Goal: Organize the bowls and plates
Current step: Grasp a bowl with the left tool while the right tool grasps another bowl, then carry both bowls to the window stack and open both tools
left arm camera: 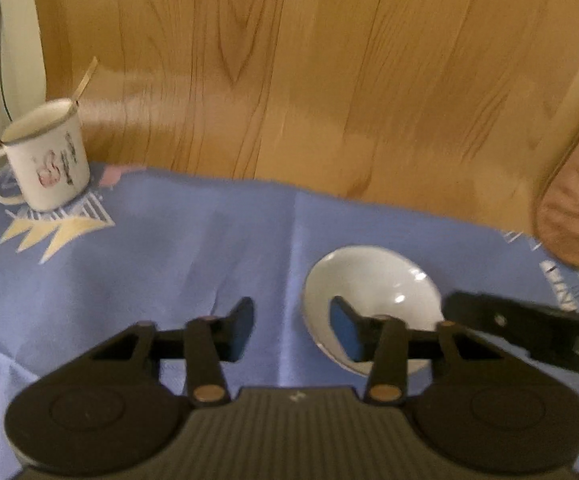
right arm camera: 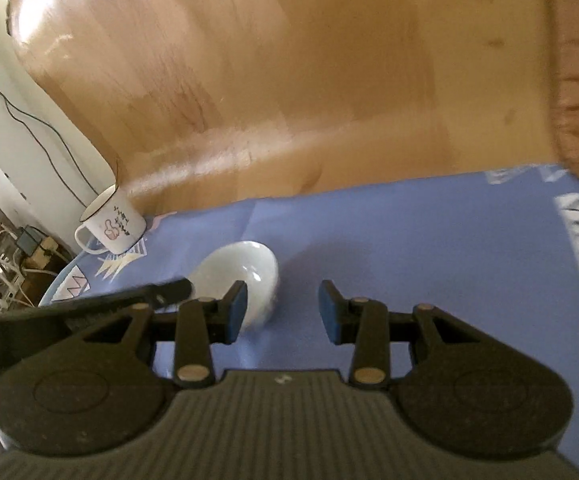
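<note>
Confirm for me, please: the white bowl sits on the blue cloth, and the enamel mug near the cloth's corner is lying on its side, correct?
Not quite. The white bowl does sit on the blue cloth, but the enamel mug near the corner stands upright, handle to the side, with a utensil sticking out of it. The left wrist view shows this most clearly.

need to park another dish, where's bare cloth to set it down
Bare cloth lies between the mug and the bowl, and right of the bowl in the right wrist view. It is crowded at the bowl.
</note>
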Action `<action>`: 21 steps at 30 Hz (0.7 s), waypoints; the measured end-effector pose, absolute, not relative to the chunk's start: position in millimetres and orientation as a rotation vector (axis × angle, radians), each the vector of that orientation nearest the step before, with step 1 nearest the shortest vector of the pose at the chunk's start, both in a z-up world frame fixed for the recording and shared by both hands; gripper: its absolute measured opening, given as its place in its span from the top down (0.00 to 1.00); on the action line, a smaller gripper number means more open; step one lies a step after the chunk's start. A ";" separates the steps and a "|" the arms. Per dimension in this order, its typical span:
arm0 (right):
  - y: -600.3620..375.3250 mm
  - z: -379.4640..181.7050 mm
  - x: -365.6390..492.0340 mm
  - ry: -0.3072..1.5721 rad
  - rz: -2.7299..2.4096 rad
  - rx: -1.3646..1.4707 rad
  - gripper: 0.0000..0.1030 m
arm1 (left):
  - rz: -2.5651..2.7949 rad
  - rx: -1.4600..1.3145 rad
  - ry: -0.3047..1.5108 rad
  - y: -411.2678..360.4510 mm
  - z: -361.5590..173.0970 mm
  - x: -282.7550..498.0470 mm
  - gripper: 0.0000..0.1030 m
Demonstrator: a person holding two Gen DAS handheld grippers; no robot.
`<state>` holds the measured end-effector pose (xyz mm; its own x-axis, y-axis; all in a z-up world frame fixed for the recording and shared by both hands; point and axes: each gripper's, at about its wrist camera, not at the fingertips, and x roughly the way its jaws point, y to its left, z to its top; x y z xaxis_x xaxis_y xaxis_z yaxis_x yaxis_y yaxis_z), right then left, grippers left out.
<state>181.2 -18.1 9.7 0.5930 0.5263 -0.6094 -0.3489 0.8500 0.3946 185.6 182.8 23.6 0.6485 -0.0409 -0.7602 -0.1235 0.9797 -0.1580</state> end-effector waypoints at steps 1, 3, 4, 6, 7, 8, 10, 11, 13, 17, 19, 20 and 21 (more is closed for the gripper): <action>-11.8 7.4 187.6 0.806 0.503 0.234 0.64 | 0.030 -0.209 0.885 183.3 18.9 188.4 0.81; -2.7 -0.2 198.5 0.849 0.508 0.233 0.79 | -0.010 -0.234 0.884 182.1 17.2 187.8 0.90; -1.0 -2.7 200.2 0.864 0.513 0.235 0.90 | -0.011 -0.232 0.878 178.7 19.9 185.5 0.90; -2.5 -0.5 192.7 0.855 0.490 0.211 0.92 | -0.025 -0.230 0.862 170.9 24.8 178.3 0.91; -7.5 3.4 187.8 0.837 0.485 0.200 0.92 | -0.039 -0.235 0.858 167.0 26.5 174.0 0.91; -12.7 6.8 181.0 0.816 0.479 0.191 0.92 | -0.053 -0.245 0.857 163.6 28.0 170.4 0.91; -26.9 14.4 164.1 0.774 0.472 0.193 0.92 | -0.092 -0.256 0.845 151.4 32.0 159.7 0.91; -37.5 17.3 153.4 0.747 0.466 0.190 0.92 | -0.114 -0.258 0.837 143.1 34.1 153.1 0.91; -57.9 19.5 132.9 0.698 0.441 0.177 0.92 | -0.161 -0.250 0.824 120.7 37.6 139.1 0.91; -110.2 16.9 85.5 0.622 0.350 0.175 0.92 | -0.265 -0.226 0.819 65.0 39.3 114.3 0.91; -137.3 15.3 65.8 0.594 0.304 0.186 0.92 | -0.326 -0.219 0.824 36.9 39.6 106.9 0.91; -150.7 14.7 56.2 0.582 0.279 0.194 0.92 | -0.363 -0.217 0.826 19.3 41.3 102.1 0.91; -169.1 15.5 44.5 0.565 0.248 0.201 0.92 | -0.392 -0.213 0.827 5.8 42.3 99.2 0.91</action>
